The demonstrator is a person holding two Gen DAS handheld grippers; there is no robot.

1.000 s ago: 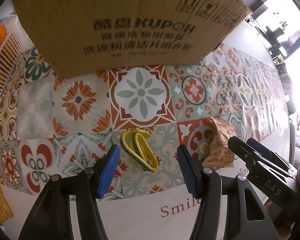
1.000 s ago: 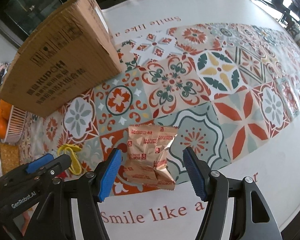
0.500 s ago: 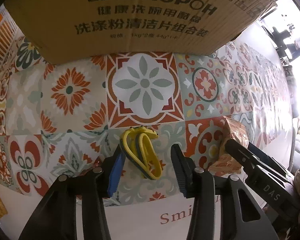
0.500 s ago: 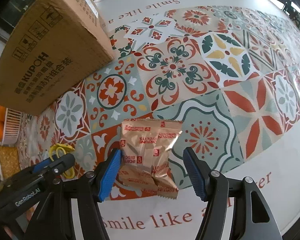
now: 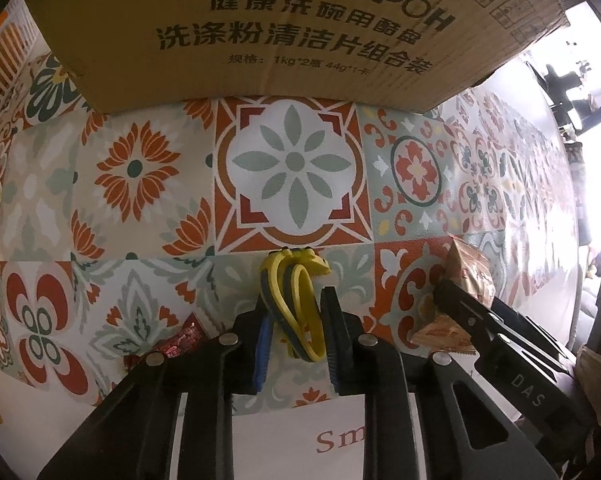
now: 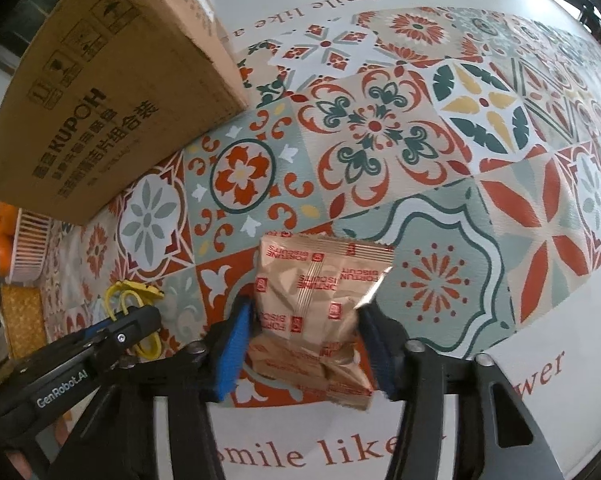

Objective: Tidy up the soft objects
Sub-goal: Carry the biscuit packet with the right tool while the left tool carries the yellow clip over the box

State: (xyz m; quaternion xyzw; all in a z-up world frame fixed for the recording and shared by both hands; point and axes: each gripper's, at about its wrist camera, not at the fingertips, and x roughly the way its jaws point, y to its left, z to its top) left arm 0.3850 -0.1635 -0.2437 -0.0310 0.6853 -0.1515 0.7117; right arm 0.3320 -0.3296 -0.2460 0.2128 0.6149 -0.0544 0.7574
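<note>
A yellow-and-grey soft looped band (image 5: 296,280) lies on the patterned tablecloth (image 5: 132,168). My left gripper (image 5: 296,336) points steeply down with its jaws closing, and both pads press the band's sides. A copper-coloured biscuit packet (image 6: 320,280) lies to the right of the band. Around it, the jaws of my right gripper (image 6: 306,348) are closing; the blue pads touch its crinkled sides. The band (image 6: 128,292) also shows in the right wrist view, and the packet (image 5: 472,268) in the left wrist view. Both things rest on the table.
A large cardboard box (image 5: 300,20) stands close behind both things. A small red wrapper (image 5: 180,340) lies left of my left gripper. A white basket (image 6: 28,244) with oranges and a woven yellow mat (image 6: 20,316) sit at the far left. The cloth spreads out to the right.
Both grippers came down over their things. The left jaws narrowed from wide apart onto the yellow band. The right jaws stayed wide, then closed in against the packet.
</note>
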